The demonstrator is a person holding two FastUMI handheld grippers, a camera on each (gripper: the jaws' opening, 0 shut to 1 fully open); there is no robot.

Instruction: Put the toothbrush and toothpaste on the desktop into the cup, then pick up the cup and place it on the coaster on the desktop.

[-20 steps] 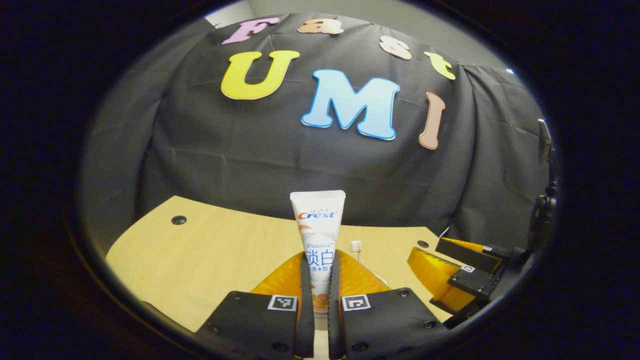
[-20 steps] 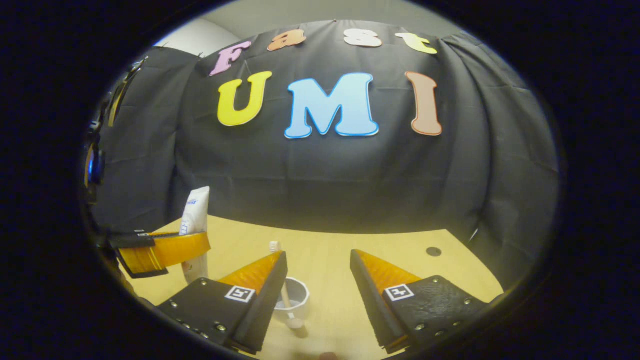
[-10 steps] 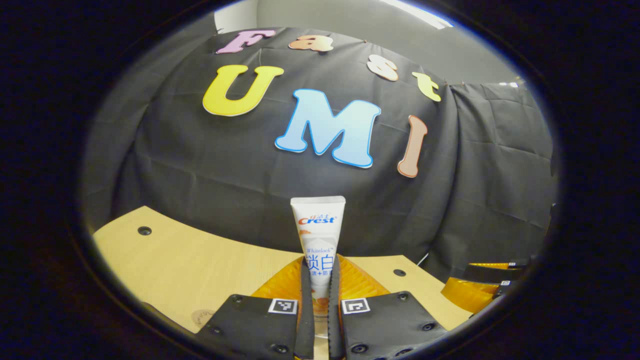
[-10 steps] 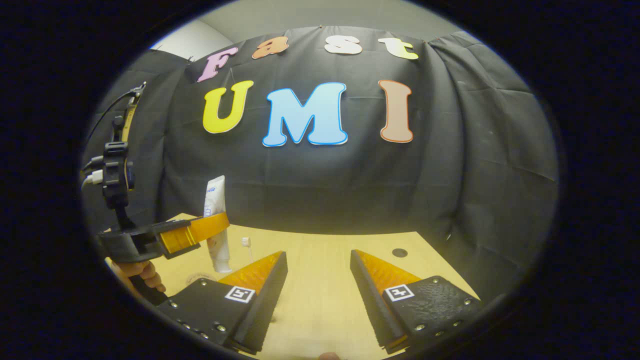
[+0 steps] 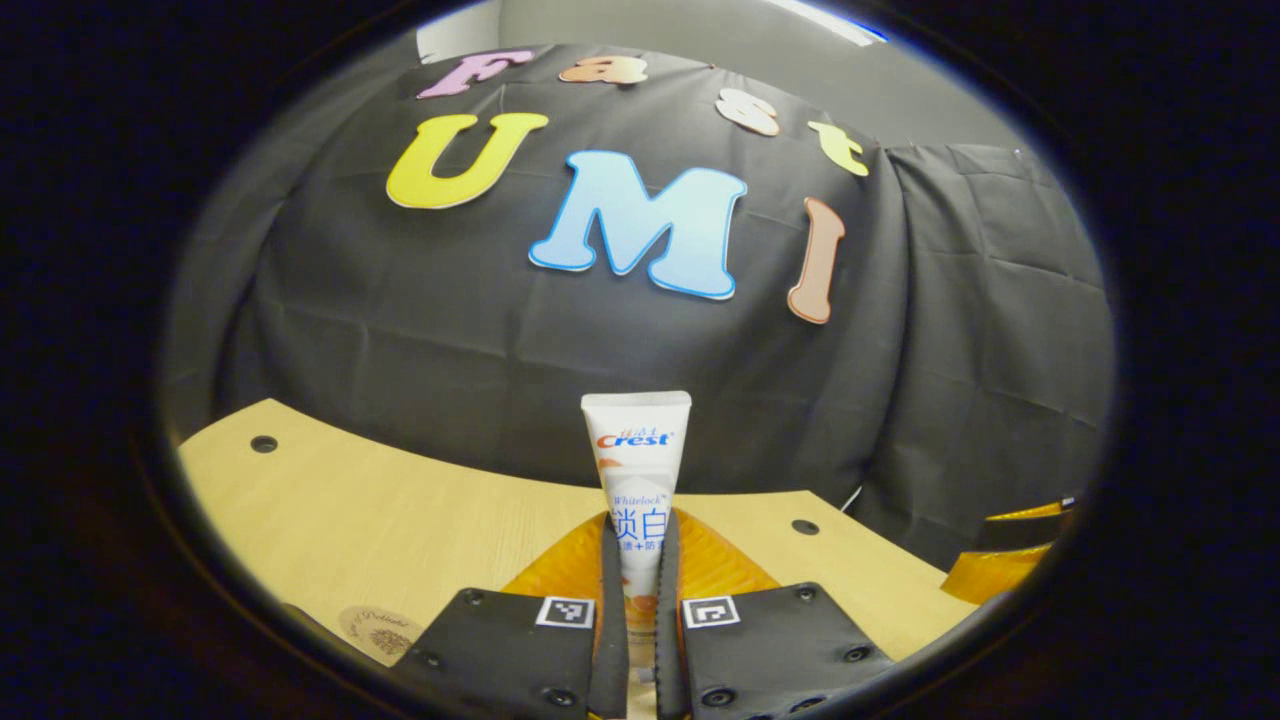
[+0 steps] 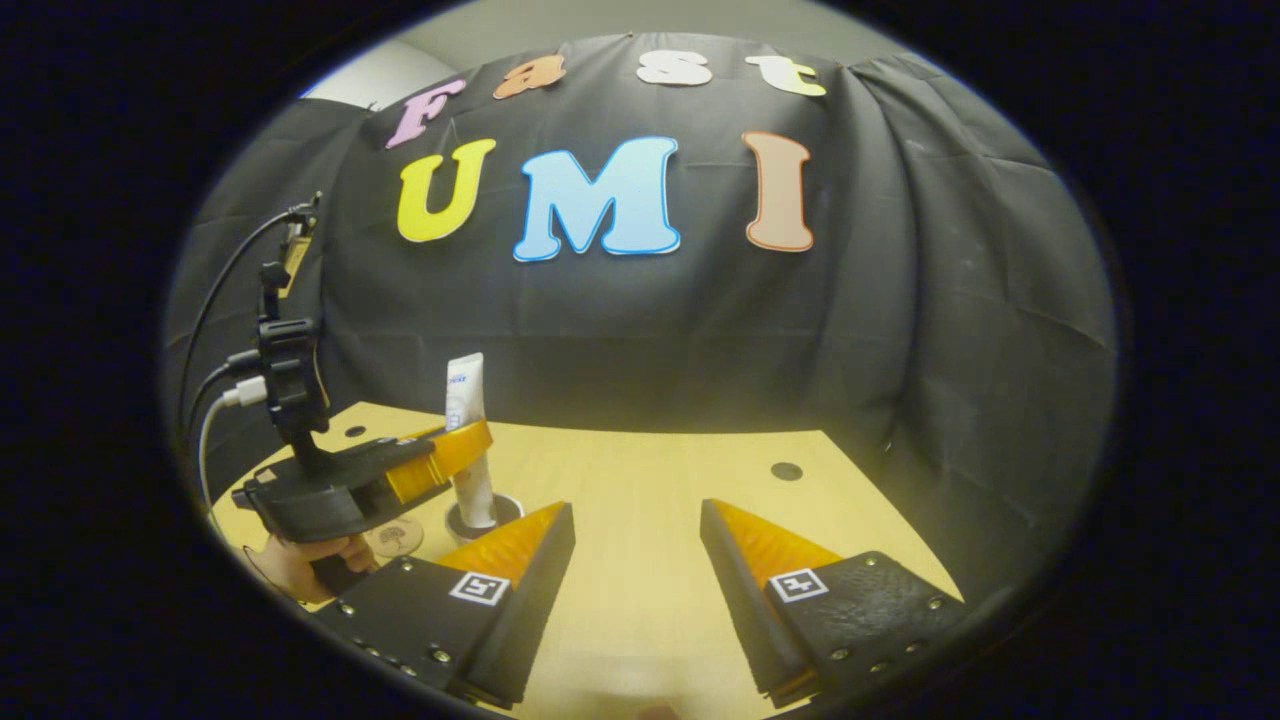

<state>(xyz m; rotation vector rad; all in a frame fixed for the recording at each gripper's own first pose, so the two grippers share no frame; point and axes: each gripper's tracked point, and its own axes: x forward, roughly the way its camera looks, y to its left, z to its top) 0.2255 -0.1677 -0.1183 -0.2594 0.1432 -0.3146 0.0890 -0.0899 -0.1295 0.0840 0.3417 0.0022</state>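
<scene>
- Left gripper view: left gripper [image 5: 640, 560] clamps the upright white toothpaste tube [image 5: 637, 470], both fingers pressing.
- Right gripper view: tube's lower end sits inside the grey cup [image 6: 483, 517], beside the round coaster [image 6: 394, 537]; right gripper [image 6: 637, 560] level, wide open, empty.

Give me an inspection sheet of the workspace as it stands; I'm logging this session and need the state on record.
Surface: light wooden desktop with round holes in it.
Job's things: toothpaste upright, clamped in the left gripper; in the right gripper view its lower end sits at the mouth of the cup. Coaster lies flat beside the cup, apart from it. Toothbrush: cannot tell.
Clutter: nothing seen.
Grippers: left shut on the toothpaste, held by a hand; right gripper open, holding nothing.
Cables: black and white leads run from the left gripper's camera mount.
Surroundings: black cloth wall behind the desktop.
</scene>
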